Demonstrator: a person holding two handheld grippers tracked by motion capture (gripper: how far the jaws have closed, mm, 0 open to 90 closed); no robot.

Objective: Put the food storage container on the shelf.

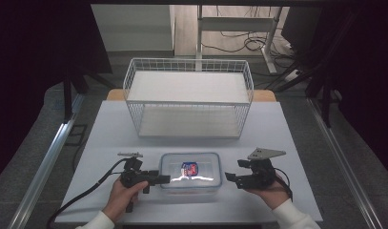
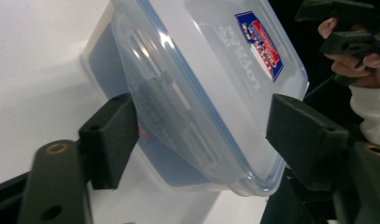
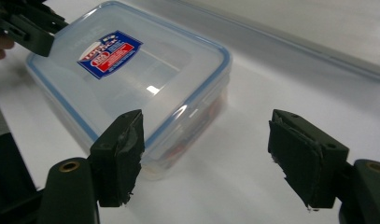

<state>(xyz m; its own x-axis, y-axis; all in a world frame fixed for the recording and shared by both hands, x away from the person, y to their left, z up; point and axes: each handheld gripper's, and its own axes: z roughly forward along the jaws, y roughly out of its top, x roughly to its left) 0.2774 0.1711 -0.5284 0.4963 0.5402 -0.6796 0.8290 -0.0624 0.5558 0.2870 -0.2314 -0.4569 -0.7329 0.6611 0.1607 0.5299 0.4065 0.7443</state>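
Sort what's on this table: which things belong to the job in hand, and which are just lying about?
In the job:
- plastic container with clip-on lid
- left gripper, its jaws around the container's end
- right gripper, open beside it

Lying about:
- white wire basket behind, untouched

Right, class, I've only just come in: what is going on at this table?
A person holds a hand-held gripper in each hand at a white table. The left hand-held gripper is at the left edge of a clear plastic container with a blue-sealed lid; its jaws straddle that edge without clamping it. The right hand-held gripper waits open just off the container's right side. A white wire basket stands behind, with nothing in it.
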